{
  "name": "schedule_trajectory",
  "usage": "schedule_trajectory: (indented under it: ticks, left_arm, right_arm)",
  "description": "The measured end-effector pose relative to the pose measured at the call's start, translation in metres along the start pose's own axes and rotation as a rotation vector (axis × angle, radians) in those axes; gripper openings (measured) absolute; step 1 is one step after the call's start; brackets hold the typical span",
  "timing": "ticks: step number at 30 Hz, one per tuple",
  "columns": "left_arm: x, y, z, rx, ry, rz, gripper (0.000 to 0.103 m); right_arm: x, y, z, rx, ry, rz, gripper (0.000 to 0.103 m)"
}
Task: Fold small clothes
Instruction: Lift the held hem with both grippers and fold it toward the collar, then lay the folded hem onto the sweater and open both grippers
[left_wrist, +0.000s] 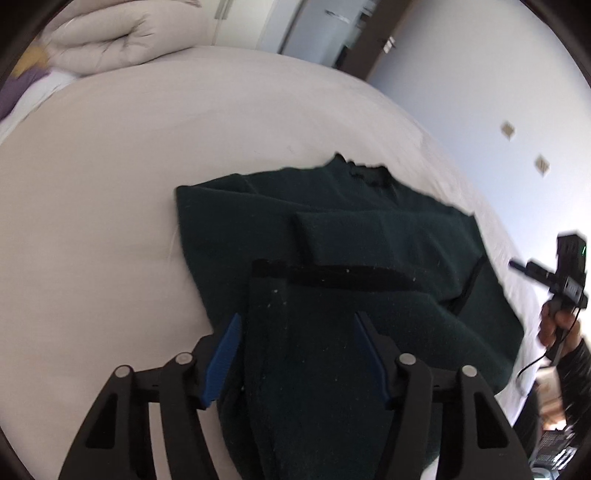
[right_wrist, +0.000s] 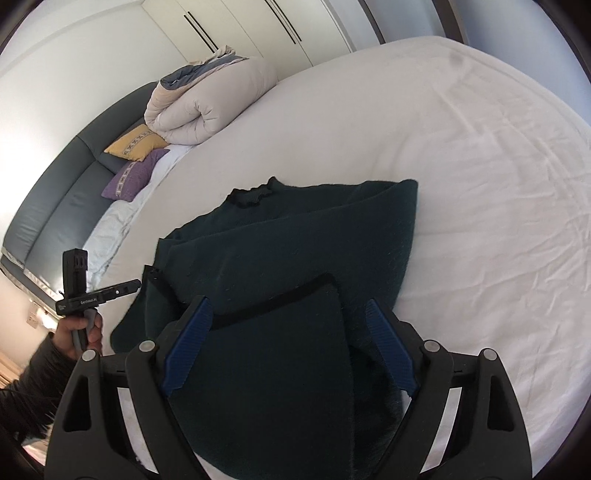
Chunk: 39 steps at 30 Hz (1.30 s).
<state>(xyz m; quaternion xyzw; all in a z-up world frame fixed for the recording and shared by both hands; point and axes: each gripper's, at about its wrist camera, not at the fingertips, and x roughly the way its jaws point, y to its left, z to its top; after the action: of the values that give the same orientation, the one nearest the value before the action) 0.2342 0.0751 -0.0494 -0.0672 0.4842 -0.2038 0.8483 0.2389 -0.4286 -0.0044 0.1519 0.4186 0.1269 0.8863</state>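
Observation:
A dark green sweater (left_wrist: 369, 236) with black trim lies on the white bed, its sleeves folded across the body; it also shows in the right wrist view (right_wrist: 295, 236). My left gripper (left_wrist: 295, 325) is open, its blue pads (left_wrist: 225, 350) either side of a raised fold of the hem. My right gripper (right_wrist: 288, 314) is open too, its blue pads (right_wrist: 388, 347) straddling another raised part of the hem with black trim. Whether the cloth touches the pads I cannot tell. Each gripper appears in the other's view, hand-held beside the sweater (left_wrist: 554, 280) (right_wrist: 85, 295).
The white bed sheet (left_wrist: 110, 184) spreads around the sweater. A rolled beige duvet (right_wrist: 207, 107) and yellow and purple cushions (right_wrist: 133, 162) lie at the head of the bed by a grey headboard. Wardrobe doors and a wall stand behind.

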Motion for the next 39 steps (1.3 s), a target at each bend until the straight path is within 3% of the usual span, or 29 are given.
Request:
schedule_trajectory:
  ticks: [3,5,6,8,10,16,17,18,21,22,26,36,39]
  left_arm:
    - [0.015,0.002,0.003,0.001,0.043,0.017,0.060]
    - [0.019,0.007,0.002,-0.020,0.051,0.022,0.042]
    - [0.020,0.009,0.002,-0.029,0.050,0.026,0.037]
    - [0.022,0.009,0.002,-0.033,0.052,0.030,0.014]
    - [0.022,0.007,0.002,-0.021,0.051,0.031,0.009]
    - [0.016,-0.004,-0.002,0.023,0.022,0.070,0.007]
    - [0.015,-0.004,-0.002,0.021,0.015,0.069,0.007]
    - [0.013,-0.004,-0.003,0.019,0.008,0.070,0.007]
    - [0.004,-0.006,-0.005,0.021,-0.019,0.078,0.006]
    - [0.001,-0.008,-0.006,0.024,-0.028,0.081,0.006]
    - [-0.018,-0.009,-0.010,0.014,-0.081,0.085,0.006]
    - [-0.084,-0.002,-0.004,-0.074,-0.276,0.055,0.006]
    - [-0.091,0.000,0.004,-0.068,-0.293,0.054,0.006]
  right_arm:
    - [0.007,-0.002,-0.001,-0.024,0.032,-0.034,0.085]
    - [0.011,-0.002,-0.002,-0.044,0.052,-0.042,0.085]
    - [0.013,-0.001,-0.003,-0.056,0.061,-0.048,0.085]
    - [0.019,0.001,-0.003,-0.082,0.082,-0.065,0.085]
    - [0.025,0.002,-0.003,-0.091,0.103,-0.071,0.085]
    - [0.049,0.013,-0.006,-0.148,0.185,-0.089,0.062]
    - [0.054,0.013,-0.006,-0.150,0.200,-0.096,0.056]
    - [0.057,0.013,-0.006,-0.149,0.207,-0.097,0.039]
    - [0.056,0.010,-0.004,-0.142,0.192,-0.132,0.012]
    - [0.054,0.011,-0.003,-0.144,0.180,-0.133,0.009]
    - [0.036,0.021,0.000,-0.182,0.110,-0.152,0.007]
    - [-0.034,0.050,0.030,-0.249,-0.182,-0.168,0.006]
    - [-0.038,0.047,0.042,-0.227,-0.184,-0.156,0.006]
